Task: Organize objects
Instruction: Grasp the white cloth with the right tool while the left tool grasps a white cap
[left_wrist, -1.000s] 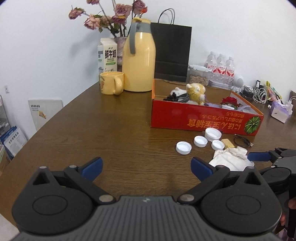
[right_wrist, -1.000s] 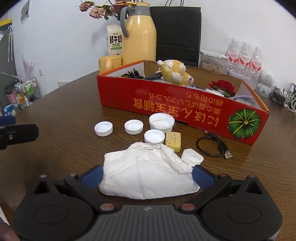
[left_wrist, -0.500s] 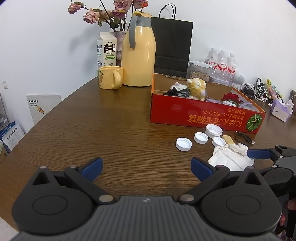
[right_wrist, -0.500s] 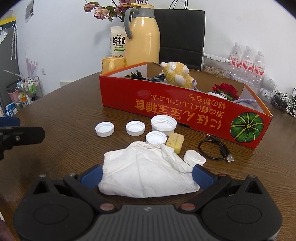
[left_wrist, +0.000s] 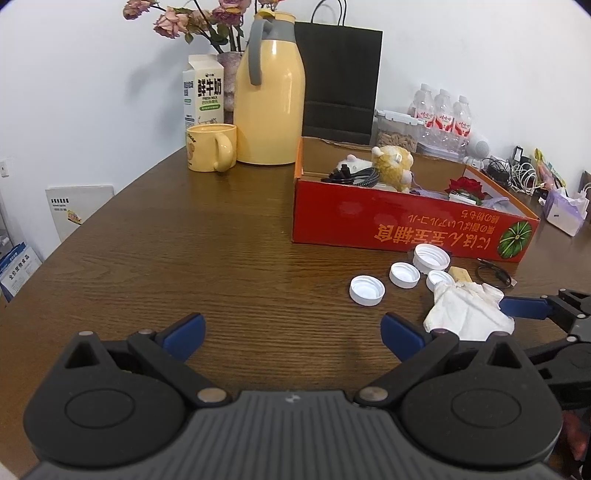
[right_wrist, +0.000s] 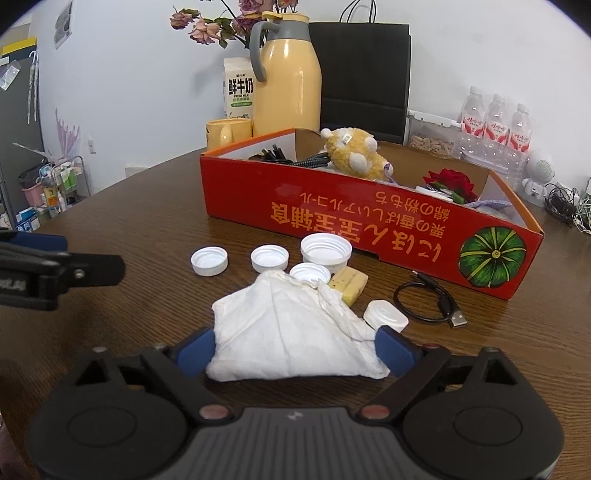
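A crumpled white cloth (right_wrist: 291, 328) lies on the brown table between the blue pads of my right gripper (right_wrist: 295, 350), which is open around it. The cloth also shows in the left wrist view (left_wrist: 467, 314). Beyond it lie several white bottle caps (right_wrist: 269, 258), a yellow block (right_wrist: 349, 282) and a black USB cable (right_wrist: 428, 301). A red cardboard box (right_wrist: 369, 225) holds a plush toy (right_wrist: 354, 153), cables and a red flower. My left gripper (left_wrist: 291, 332) is open and empty over bare table, left of the cloth.
A yellow thermos (left_wrist: 271, 92), yellow mug (left_wrist: 210, 151), milk carton (left_wrist: 203, 92), vase of dried roses and black paper bag (left_wrist: 340, 74) stand at the back. Water bottles (left_wrist: 441, 114), a snack container and tangled cables sit at the back right.
The right gripper has risen slightly around the cloth, and the cloth bunches higher between its pads. The left wrist view has drawn back and tilted a little; its gripper stays open.
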